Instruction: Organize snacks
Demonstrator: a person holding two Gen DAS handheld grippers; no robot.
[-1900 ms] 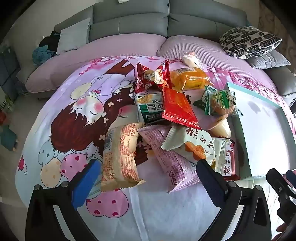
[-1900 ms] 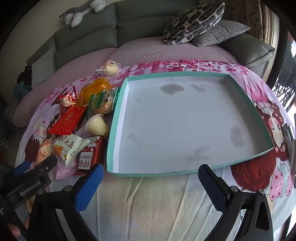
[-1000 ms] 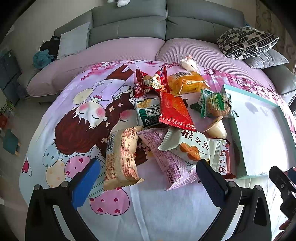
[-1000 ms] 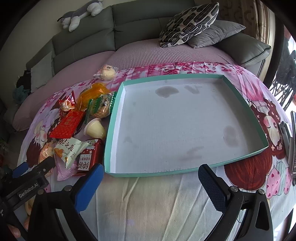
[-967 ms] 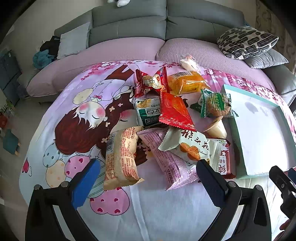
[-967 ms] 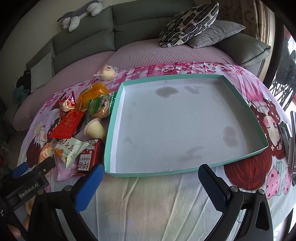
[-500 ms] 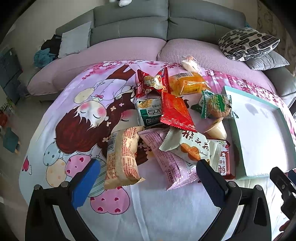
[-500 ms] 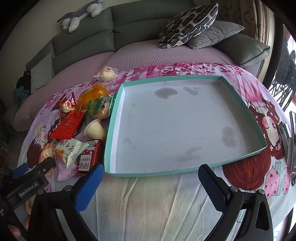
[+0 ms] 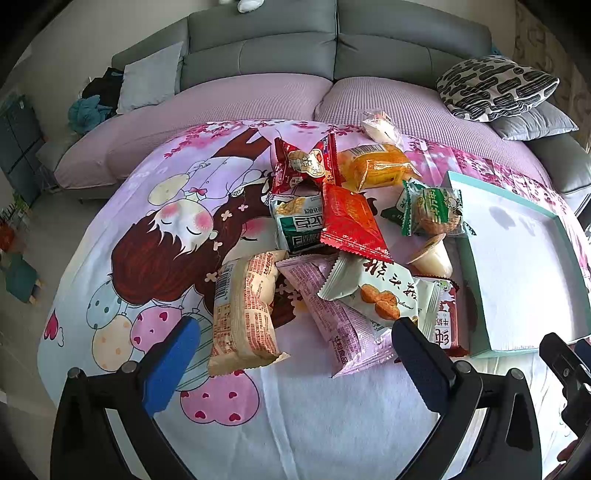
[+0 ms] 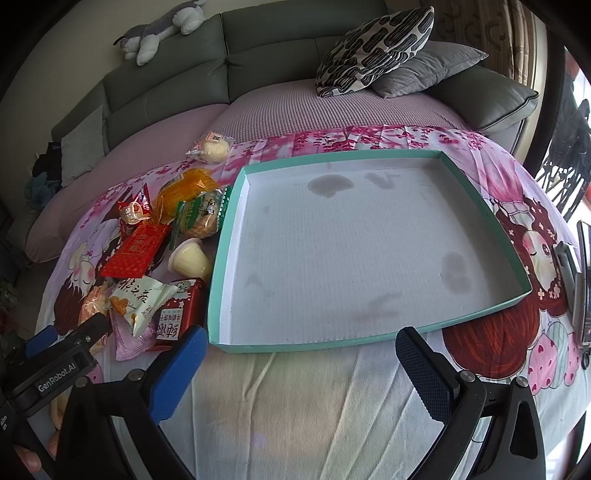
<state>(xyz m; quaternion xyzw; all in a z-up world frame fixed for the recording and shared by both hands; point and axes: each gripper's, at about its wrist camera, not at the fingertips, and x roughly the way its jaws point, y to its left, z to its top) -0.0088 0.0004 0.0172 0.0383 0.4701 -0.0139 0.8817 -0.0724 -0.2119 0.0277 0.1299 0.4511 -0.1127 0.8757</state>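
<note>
A heap of snack packets lies on a cartoon-print cloth: a beige packet (image 9: 243,314), a pink one (image 9: 340,325), a white one with orange print (image 9: 376,291), a red flat packet (image 9: 351,221), a jelly cup (image 9: 432,254). Right of the heap sits a shallow teal-rimmed tray (image 10: 229,236) with nothing in it. My left gripper (image 9: 295,358) hangs open just short of the beige and pink packets, holding nothing. In front of the tray's near rim, my right gripper (image 10: 299,369) is open too.
A grey sofa with lilac seat covers runs along the back, with a black-and-white cushion (image 10: 373,48) and a plush toy (image 10: 159,33). A wrapped bun (image 10: 212,147) lies apart at the cloth's far edge. A dark flat device (image 10: 583,280) lies at the far right.
Both views have pulled back and risen slightly, so the snacks and tray sit a little farther off. Nothing was picked up or shifted.
</note>
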